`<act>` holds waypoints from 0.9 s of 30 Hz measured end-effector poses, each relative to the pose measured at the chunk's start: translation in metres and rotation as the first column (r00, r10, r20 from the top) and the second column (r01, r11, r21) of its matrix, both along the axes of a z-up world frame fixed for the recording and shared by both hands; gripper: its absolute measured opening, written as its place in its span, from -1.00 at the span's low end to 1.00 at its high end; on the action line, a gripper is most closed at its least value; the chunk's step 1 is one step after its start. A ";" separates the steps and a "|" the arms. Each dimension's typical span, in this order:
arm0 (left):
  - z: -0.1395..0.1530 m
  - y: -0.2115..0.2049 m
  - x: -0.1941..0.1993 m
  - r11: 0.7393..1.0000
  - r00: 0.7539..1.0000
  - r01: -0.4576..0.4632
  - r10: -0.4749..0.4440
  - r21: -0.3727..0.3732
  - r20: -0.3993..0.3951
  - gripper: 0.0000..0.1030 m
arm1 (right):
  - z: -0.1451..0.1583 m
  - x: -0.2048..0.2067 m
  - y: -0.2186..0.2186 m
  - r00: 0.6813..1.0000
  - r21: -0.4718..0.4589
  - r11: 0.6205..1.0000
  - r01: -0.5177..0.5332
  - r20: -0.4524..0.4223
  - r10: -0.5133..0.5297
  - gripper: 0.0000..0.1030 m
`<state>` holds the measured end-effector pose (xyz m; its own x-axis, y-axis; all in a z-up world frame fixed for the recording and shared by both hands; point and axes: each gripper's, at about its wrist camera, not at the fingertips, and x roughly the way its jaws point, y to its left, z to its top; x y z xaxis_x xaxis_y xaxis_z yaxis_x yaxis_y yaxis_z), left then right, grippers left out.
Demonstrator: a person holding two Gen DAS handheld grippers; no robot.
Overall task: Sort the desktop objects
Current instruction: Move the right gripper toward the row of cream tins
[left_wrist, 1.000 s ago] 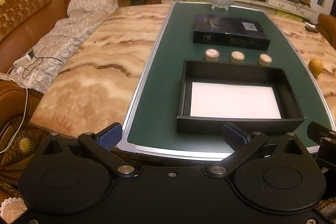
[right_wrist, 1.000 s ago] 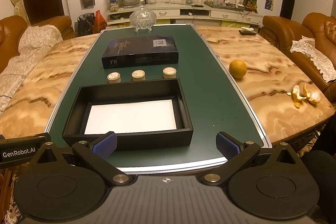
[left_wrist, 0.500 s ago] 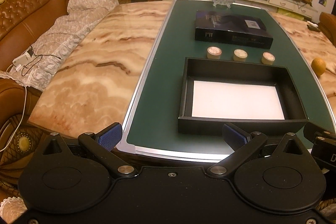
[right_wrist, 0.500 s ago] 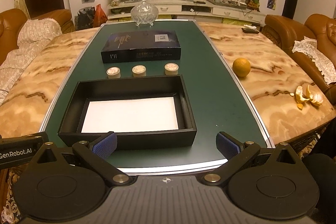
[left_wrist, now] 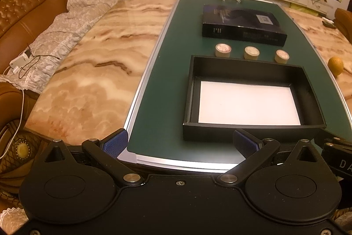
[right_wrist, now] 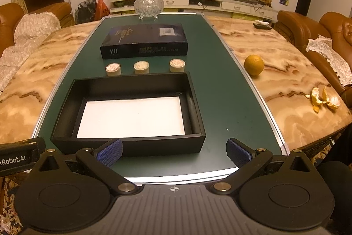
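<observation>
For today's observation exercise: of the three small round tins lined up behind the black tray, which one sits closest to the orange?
The right-hand tin of the row: it is the end one on the orange's side, while the middle tin and left tin lie farther away.

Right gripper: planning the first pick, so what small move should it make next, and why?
Probably reach forward over the open black box toward the rightmost small round container. The right gripper is open, empty, and short of all three.

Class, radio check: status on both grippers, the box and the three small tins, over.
Left gripper open, empty. Right gripper open, empty. Black box holds only a white sheet; three tins in a row behind it, untouched. Nothing in the way.
</observation>
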<state>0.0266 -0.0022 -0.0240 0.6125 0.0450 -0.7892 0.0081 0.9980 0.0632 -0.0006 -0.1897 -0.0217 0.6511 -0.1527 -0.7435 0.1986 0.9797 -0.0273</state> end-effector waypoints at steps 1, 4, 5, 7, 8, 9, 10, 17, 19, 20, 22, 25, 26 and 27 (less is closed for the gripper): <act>-0.001 -0.001 0.002 1.000 1.000 0.001 -0.001 0.002 -0.002 1.00 | -0.001 0.001 0.000 1.000 0.000 1.000 -0.003 -0.002 0.003 1.00; -0.003 -0.002 0.011 1.000 1.000 0.002 -0.002 -0.008 -0.005 1.00 | -0.003 0.005 0.000 1.000 -0.001 1.000 -0.009 -0.004 0.009 1.00; -0.004 -0.003 0.014 1.000 1.000 0.002 -0.002 -0.011 -0.005 1.00 | -0.004 0.007 0.000 1.000 0.000 1.000 -0.011 -0.004 0.011 1.00; -0.006 -0.004 0.020 1.000 1.000 0.002 -0.002 -0.018 -0.007 1.00 | -0.005 0.010 -0.001 1.000 0.004 1.000 -0.013 -0.005 0.013 1.00; -0.007 -0.004 0.023 1.000 1.000 0.002 -0.002 -0.021 -0.008 1.00 | -0.006 0.012 -0.002 1.000 0.006 1.000 -0.014 -0.005 0.014 1.00; -0.008 -0.005 0.027 1.000 1.000 0.002 -0.002 -0.025 -0.008 1.00 | -0.007 0.014 -0.003 1.000 0.008 1.000 -0.016 -0.005 0.016 1.00; -0.009 -0.005 0.030 1.000 1.000 0.002 -0.003 -0.028 -0.009 1.00 | -0.007 0.017 -0.003 1.000 0.010 1.000 -0.018 -0.006 0.018 1.00; -0.015 -0.009 0.052 0.999 1.000 0.003 -0.004 -0.051 -0.014 1.00 | -0.019 0.041 -0.011 1.000 0.032 0.999 -0.025 -0.018 0.026 1.00; -0.017 -0.011 0.059 0.998 1.000 0.007 -0.008 -0.055 -0.018 1.00 | -0.022 0.049 -0.013 0.999 0.036 0.999 -0.027 -0.024 0.028 1.00; -0.018 -0.013 0.063 0.998 1.000 0.009 -0.010 -0.056 -0.018 1.00 | -0.024 0.052 -0.014 0.999 0.039 0.999 -0.029 -0.026 0.030 1.00; -0.021 -0.015 0.070 0.998 1.000 0.014 -0.016 -0.057 -0.021 1.00 | -0.028 0.059 -0.015 0.999 0.042 0.999 -0.031 -0.027 0.033 1.00; -0.026 -0.019 0.079 0.998 0.999 0.022 -0.024 -0.056 -0.026 1.00 | -0.032 0.071 -0.016 0.999 0.044 0.998 -0.037 -0.027 0.039 1.00; -0.028 -0.019 0.083 0.998 0.999 0.023 -0.025 -0.054 -0.028 1.00 | -0.034 0.074 -0.016 0.999 0.046 0.998 -0.040 -0.028 0.041 1.00; -0.030 -0.020 0.086 0.998 0.999 0.023 -0.025 -0.053 -0.031 1.00 | -0.035 0.078 -0.017 0.999 0.050 0.998 -0.043 -0.029 0.045 1.00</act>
<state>0.1125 -0.0222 -0.0536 0.5875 -0.0117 -0.8091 0.0332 0.9994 0.0096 0.0771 -0.2062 -0.0571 0.6334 -0.0868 -0.7689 0.1553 0.9877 0.0164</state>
